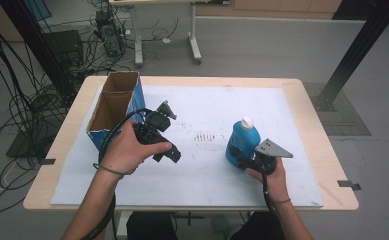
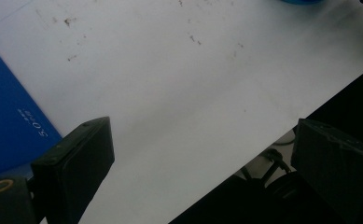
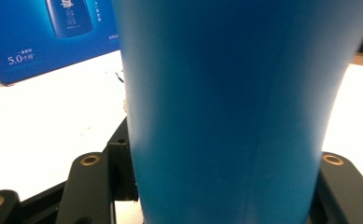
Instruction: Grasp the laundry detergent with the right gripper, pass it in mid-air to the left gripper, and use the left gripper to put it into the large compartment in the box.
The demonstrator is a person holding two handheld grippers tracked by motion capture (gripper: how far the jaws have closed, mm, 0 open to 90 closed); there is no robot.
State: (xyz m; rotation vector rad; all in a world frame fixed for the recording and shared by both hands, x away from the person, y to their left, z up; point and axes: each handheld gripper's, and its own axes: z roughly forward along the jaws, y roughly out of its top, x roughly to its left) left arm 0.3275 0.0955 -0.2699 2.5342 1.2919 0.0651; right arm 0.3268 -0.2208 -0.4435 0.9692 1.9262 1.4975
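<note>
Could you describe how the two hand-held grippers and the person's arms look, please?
Both grippers are black. The left gripper trails a black cable along the forearm; its jaws are flat, rectangular blocks with a brass-coloured ring near one base. The right gripper carries a grey three-cornered plate with small holes, and a cable too. The forearms are bare of sleeves, with a thin dark band at each wrist.

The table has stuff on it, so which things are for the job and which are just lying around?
For the job:
- blue bottle, clamped in the right gripper
- open blue box
- left gripper, open, holding nothing

Just lying around:
- white mat under it all
- computer and cables on the floor
</note>
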